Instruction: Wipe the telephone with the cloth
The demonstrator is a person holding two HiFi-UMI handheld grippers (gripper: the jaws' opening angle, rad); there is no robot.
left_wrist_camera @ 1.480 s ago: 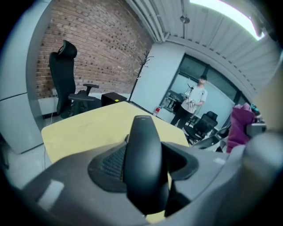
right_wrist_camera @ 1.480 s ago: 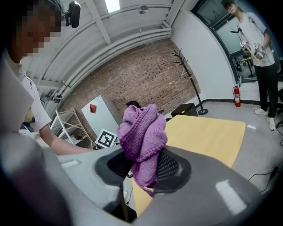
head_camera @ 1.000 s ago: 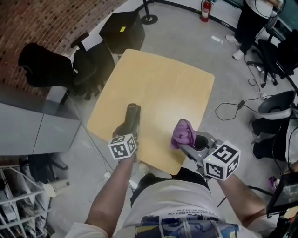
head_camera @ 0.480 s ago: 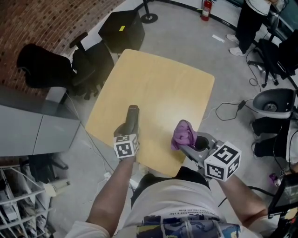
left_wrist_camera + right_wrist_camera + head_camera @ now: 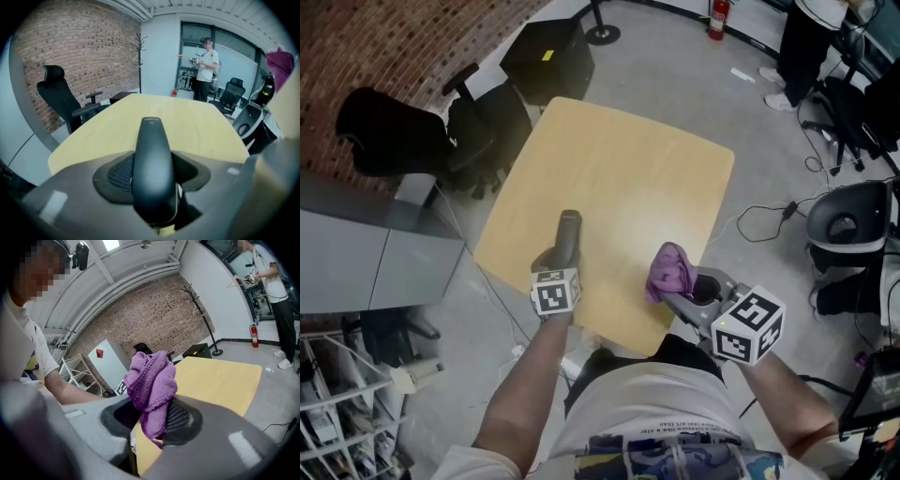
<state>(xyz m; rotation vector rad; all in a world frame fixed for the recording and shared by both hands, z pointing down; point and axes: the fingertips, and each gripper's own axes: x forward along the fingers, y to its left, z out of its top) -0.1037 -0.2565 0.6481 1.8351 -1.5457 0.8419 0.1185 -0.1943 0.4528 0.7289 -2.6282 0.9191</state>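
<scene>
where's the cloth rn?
Head view: purple cloth is pinched in the right gripper, above the table's near edge, right of the telephone handset.

1. Left gripper [image 5: 557, 259], clamped on the telephone handset [image 5: 569, 230], has sunk slightly toward the table [image 5: 619, 159].
2. Its marker cube [image 5: 555, 291] has rolled: one face now nearly square to the head view, where two showed before.

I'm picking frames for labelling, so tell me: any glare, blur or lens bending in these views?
Head view: sharp, evenly lit, a pale sheen on the table. Left gripper view: strong fisheye curves the brick wall; the telephone goes soft at its near end. Right gripper view: cloth crisp, lines bent, corners dark.
</scene>
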